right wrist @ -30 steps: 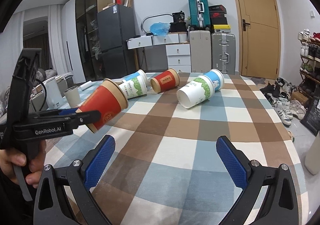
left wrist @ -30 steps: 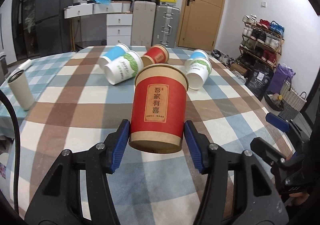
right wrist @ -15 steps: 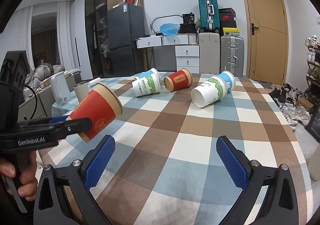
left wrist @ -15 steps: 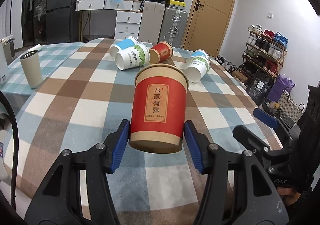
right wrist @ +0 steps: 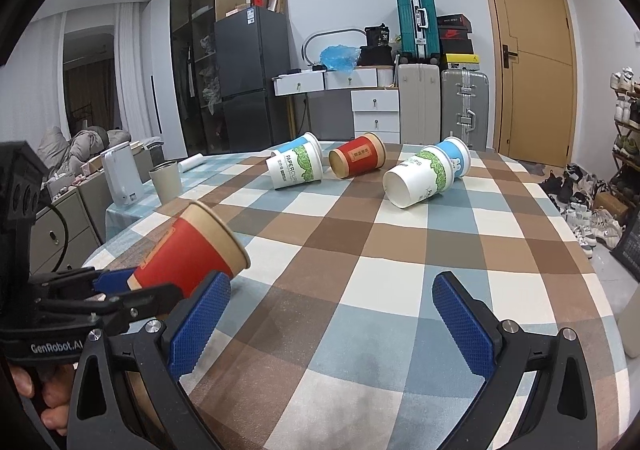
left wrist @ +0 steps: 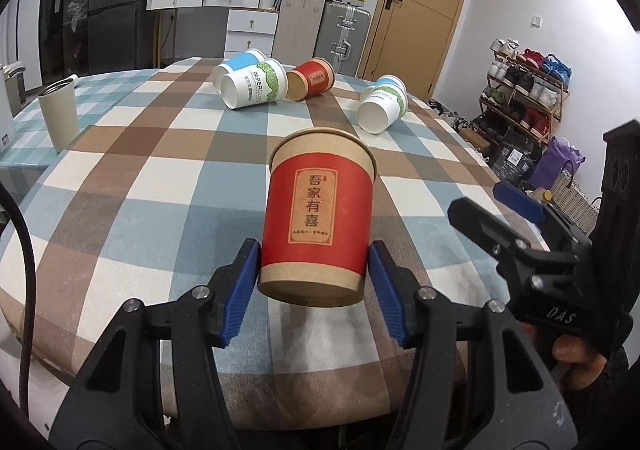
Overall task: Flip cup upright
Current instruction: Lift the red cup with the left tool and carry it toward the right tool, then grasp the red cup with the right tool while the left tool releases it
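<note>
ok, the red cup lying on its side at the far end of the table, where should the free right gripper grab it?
Grip the red cup across its red sleeve mid-body, coming from above with the jaws either side of the wall. It lies on its side, open mouth facing the camera and left, with a white-and-green cup close on its left, so a sideways approach looks cramped. The right gripper is open and empty.

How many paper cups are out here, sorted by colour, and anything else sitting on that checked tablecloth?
Red paper cups: 2, one held, one lying down
White-and-green paper cups: 2, lying down
Blue-and-white paper cups: 2, lying behind those
Beige metal tumbler: 1, upright
Total: 7
</note>
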Motion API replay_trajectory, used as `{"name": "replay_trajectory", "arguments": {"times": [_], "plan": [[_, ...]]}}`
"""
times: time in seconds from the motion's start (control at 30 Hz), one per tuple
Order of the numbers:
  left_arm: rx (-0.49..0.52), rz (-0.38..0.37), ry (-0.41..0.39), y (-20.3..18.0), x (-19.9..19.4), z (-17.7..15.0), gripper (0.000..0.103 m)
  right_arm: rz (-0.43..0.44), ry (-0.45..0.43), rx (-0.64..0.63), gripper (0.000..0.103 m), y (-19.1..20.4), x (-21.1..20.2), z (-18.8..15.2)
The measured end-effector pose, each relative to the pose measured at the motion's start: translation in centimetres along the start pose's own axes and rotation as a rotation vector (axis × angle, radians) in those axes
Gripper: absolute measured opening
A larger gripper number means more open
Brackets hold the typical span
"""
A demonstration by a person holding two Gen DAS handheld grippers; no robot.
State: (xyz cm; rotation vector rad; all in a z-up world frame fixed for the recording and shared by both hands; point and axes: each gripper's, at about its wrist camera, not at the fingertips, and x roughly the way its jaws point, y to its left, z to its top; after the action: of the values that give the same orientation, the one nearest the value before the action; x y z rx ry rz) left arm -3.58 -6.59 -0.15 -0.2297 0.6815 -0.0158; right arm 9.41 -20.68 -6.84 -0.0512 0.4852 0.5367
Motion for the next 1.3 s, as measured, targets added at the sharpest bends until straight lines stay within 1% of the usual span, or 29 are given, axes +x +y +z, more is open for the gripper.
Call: {"name": "replay_trajectory", "arguments": {"times": [0.23, 0.4, 0.43, 0.47, 0.53, 0.6, 0.67, 0.73, 0.8, 0.83, 0.97, 1.07, 1.2, 1.3], "plan": [[-0.001, 0.007, 0.022, -0.3, 0.6, -0.9, 0.054, 0.000, 0.002, 0.010, 0.103, -0.2, -0.1, 0.0], [0.018, 0.022, 0.039, -0.3, 1.0, -0.7, 0.054, -0.001, 0.001, 0.011, 0.103, -0.2, -0.1, 0.0], [0.030, 0.026, 0.041, -0.3, 1.0, -0.7, 0.057, -0.001, 0.001, 0.013, 0.103, -0.2, 0.0, 0.0], [0.041, 0.028, 0.040, -0.4, 1.0, -0.7, 0.064, -0.001, 0.002, 0.015, 0.103, -0.3, 0.0, -0.1], [0.047, 0.023, 0.025, -0.3, 0.7, -0.5, 0.073, -0.002, 0.002, 0.018, 0.103, -0.4, 0.0, -0.1], [0.046, 0.009, 0.000, 0.0, 0.2, -0.3, 0.077, -0.003, 0.003, 0.020, 0.103, -0.5, 0.1, -0.1], [0.050, 0.002, -0.007, 0.2, -0.1, 0.0, 0.087, -0.003, 0.005, 0.020, 0.103, -0.5, 0.1, -0.1], [0.047, -0.006, -0.013, 0.6, -0.3, 0.3, 0.090, -0.007, 0.014, 0.021, 0.103, -0.6, 0.1, -0.1], [0.043, -0.018, -0.022, 1.2, -0.5, 0.7, 0.096, -0.020, 0.025, 0.024, 0.103, -0.6, 0.3, 0.0], [0.041, -0.021, -0.027, 1.5, -0.6, 0.8, 0.102, -0.024, 0.030, 0.025, 0.103, -0.6, 0.3, 0.1], [0.059, -0.034, -0.061, 2.7, -1.3, 1.7, 0.102, -0.025, 0.055, 0.036, 0.103, -0.5, 0.5, 0.4], [0.083, -0.021, -0.075, 3.5, -1.5, 2.1, 0.102, -0.025, 0.075, 0.041, 0.103, -0.2, 0.6, 0.6], [0.078, -0.027, -0.081, 5.0, -1.2, 2.7, 0.102, -0.014, 0.106, 0.058, 0.103, 0.3, 0.8, 1.0], [0.076, -0.007, -0.086, 6.3, -0.7, 2.9, 0.102, 0.005, 0.133, 0.080, 0.103, 0.8, 1.0, 1.2]]}}
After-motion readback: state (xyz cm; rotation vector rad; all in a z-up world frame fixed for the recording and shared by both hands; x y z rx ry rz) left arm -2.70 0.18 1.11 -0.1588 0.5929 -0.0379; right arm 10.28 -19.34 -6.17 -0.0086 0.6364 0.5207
